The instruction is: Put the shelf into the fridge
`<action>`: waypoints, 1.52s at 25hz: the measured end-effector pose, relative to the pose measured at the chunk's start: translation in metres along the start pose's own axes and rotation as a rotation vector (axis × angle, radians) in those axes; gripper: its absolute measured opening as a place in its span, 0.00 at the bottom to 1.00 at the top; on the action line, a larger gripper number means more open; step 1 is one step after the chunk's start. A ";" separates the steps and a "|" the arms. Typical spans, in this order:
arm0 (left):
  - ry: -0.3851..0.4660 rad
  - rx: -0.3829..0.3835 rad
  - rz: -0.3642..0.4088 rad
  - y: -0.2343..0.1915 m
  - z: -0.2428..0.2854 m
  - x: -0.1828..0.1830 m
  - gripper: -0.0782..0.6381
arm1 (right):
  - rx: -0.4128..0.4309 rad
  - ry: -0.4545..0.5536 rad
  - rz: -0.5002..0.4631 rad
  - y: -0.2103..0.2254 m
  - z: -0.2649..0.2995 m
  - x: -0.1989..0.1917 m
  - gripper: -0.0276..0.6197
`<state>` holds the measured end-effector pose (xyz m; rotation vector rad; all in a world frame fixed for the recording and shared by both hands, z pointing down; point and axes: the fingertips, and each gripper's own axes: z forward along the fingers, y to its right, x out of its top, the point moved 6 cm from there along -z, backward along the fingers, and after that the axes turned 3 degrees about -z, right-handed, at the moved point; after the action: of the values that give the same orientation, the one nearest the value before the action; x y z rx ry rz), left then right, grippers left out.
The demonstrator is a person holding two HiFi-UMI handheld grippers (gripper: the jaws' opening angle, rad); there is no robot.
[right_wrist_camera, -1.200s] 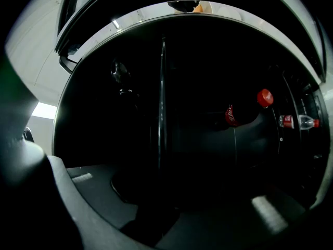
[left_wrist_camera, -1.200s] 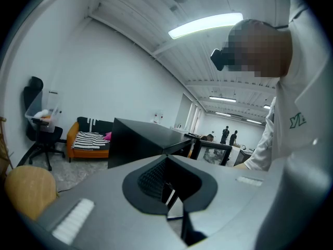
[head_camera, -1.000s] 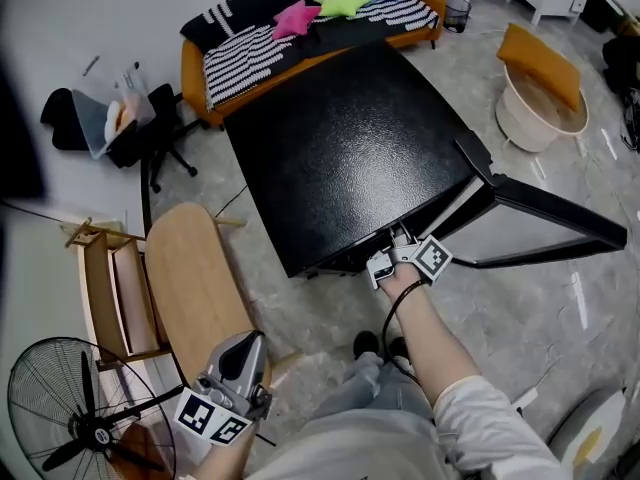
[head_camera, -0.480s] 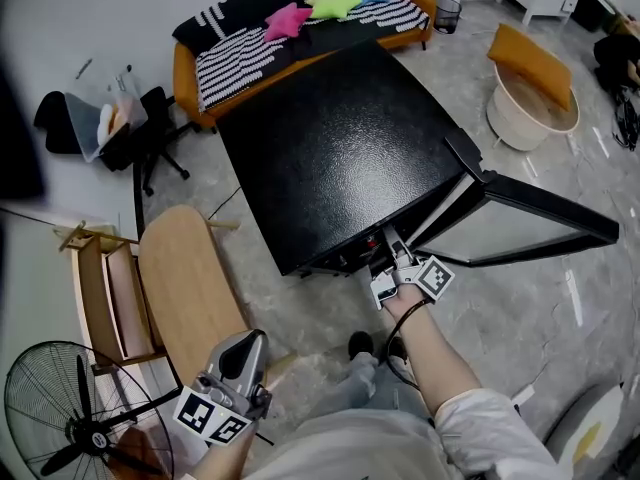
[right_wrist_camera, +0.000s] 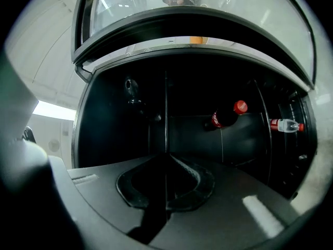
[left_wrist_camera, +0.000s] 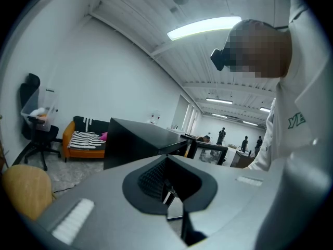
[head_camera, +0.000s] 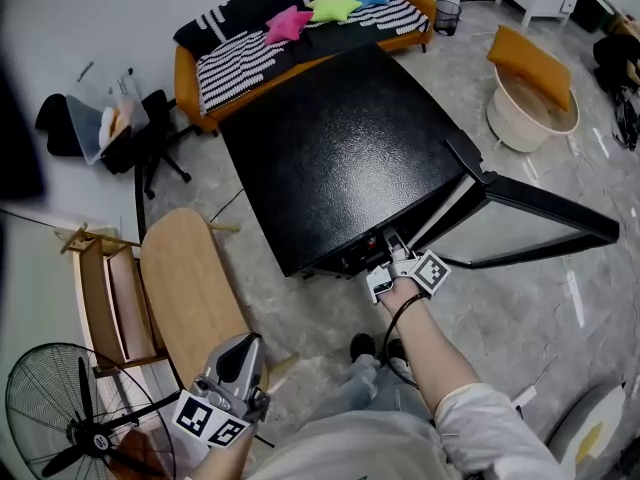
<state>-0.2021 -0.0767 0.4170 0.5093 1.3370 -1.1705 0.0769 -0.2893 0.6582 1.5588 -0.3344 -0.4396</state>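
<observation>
- The fridge [head_camera: 340,148] shows mostly its black top in the head view, with its door [head_camera: 530,218] swung open off the front right corner; that top hides the inside from this view.
- The right gripper [right_wrist_camera: 166,156] sits at the fridge's front edge, pointing into the dark cavity.
- Its jaws are closing on the shelf [right_wrist_camera: 165,108], which shows only edge-on as 1 thin pale line running from between the jaw tips into the fridge. The pads seem to touch it already.
- The shelf's flat face and its far end are lost in the dark, so how deep it reaches cannot be told.
- 2 bottles lie toward the back of the cavity: a dark red-capped bottle [right_wrist_camera: 229,116] and a clear bottle [right_wrist_camera: 285,124] near the cavity's right wall, partly cut by a rail.
- The left gripper [left_wrist_camera: 166,159] hangs low at the person's side, well apart from the fridge and beside a wooden oval table [head_camera: 190,288]. Its jaws are pressed together with nothing between them.
- In the left gripper view the person's sleeve covers the right side, hiding part of the fridge.
- A fan [head_camera: 75,413] is cut off by the head view's lower left corner.
</observation>
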 end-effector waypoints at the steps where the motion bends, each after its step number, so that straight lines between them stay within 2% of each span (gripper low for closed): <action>1: -0.001 0.003 0.000 0.000 -0.001 0.000 0.10 | -0.001 0.000 0.002 0.000 0.003 0.000 0.08; 17: 0.008 0.038 -0.003 -0.004 -0.007 0.002 0.10 | 0.009 -0.006 0.012 -0.003 0.050 0.001 0.09; 27: 0.002 0.043 -0.005 -0.004 -0.007 -0.001 0.10 | 0.027 -0.001 0.012 -0.002 0.056 0.001 0.09; 33: 0.006 0.024 -0.010 -0.001 -0.001 -0.002 0.10 | 0.023 -0.045 -0.014 -0.004 0.047 0.002 0.12; 35: 0.012 0.010 -0.011 0.002 0.003 -0.002 0.10 | 0.021 -0.056 -0.024 -0.003 0.036 0.006 0.15; 38: 0.024 -0.018 -0.015 0.008 0.011 -0.001 0.10 | 0.022 -0.070 -0.071 -0.009 0.006 0.016 0.15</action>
<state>-0.1896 -0.0823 0.4180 0.5023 1.3726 -1.1675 0.0881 -0.3015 0.6482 1.5825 -0.3396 -0.5478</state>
